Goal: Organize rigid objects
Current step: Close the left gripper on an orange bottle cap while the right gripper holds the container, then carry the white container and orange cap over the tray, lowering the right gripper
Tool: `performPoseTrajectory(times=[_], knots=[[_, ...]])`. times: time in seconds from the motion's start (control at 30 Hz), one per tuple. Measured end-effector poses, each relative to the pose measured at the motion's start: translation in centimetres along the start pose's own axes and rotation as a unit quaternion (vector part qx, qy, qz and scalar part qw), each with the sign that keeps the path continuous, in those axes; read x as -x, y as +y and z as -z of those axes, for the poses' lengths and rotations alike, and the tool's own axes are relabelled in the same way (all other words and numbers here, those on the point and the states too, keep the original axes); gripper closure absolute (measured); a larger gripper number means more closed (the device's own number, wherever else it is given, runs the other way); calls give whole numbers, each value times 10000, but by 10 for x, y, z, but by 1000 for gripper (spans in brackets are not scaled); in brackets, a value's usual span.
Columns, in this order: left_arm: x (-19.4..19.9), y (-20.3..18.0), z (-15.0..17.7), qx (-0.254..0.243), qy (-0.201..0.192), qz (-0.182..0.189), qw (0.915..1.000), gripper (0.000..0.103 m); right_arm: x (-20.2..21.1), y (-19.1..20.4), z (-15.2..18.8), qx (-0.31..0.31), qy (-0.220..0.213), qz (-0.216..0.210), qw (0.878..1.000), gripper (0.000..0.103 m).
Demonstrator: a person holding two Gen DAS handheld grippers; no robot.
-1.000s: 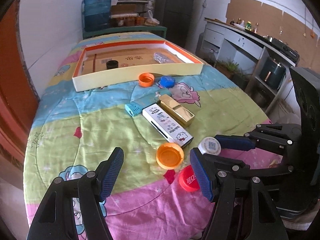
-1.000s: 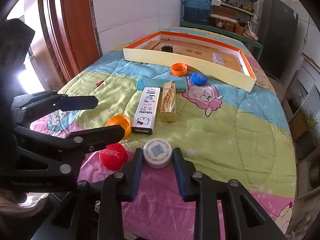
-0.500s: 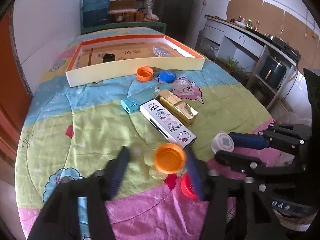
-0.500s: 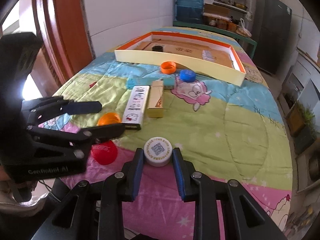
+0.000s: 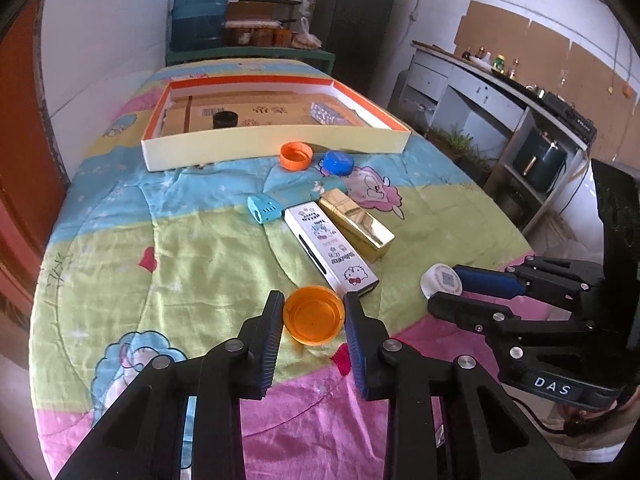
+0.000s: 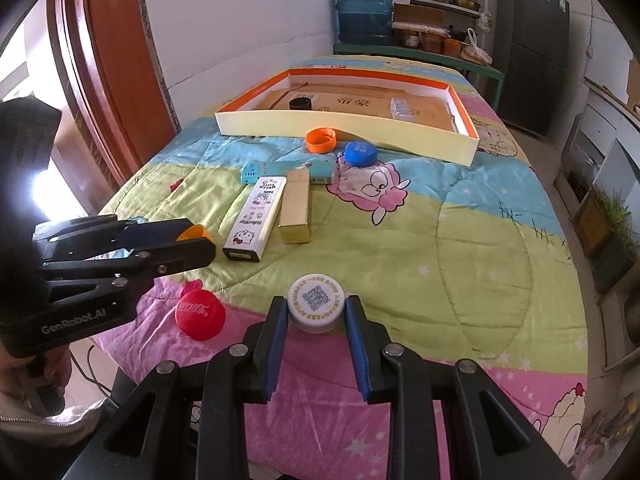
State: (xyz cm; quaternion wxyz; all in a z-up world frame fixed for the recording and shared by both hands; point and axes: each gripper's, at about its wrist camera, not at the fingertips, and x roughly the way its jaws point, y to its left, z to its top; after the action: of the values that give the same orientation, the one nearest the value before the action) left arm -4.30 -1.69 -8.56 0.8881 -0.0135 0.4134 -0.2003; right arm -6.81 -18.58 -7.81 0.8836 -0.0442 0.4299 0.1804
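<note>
My left gripper is shut on an orange cap, held above the quilt; the cap also shows in the right wrist view. My right gripper is shut on a white QR-code cap, which also shows in the left wrist view. A red cap lies on the quilt below the left gripper. A white Hello Kitty box, a gold box and a teal box lie mid-table. A small orange cap and a blue cap lie by the tray.
A shallow yellow tray with orange rim stands at the far end, holding a black cap and a clear packet. A wooden door is at the left, cabinets at the right.
My left gripper has closed on the orange cap and lifted it off the quilt. My right gripper has lifted the white cap a little.
</note>
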Motion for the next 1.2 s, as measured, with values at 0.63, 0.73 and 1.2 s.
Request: performPoseTrajectory(times=[0.63, 0.73, 1.2], knots=[[20, 14, -64, -93, -579, -384, 9975, 72, 8, -10, -49, 118, -500, 54, 9987, 73], [20, 15, -78, -91, -664, -410, 9969, 72, 6, -13, -61, 157, -572, 78, 9982, 73], [7, 36, -150, 227, -1065, -507, 9928, 72, -6, -42, -128, -59, -968, 281, 9949, 73]])
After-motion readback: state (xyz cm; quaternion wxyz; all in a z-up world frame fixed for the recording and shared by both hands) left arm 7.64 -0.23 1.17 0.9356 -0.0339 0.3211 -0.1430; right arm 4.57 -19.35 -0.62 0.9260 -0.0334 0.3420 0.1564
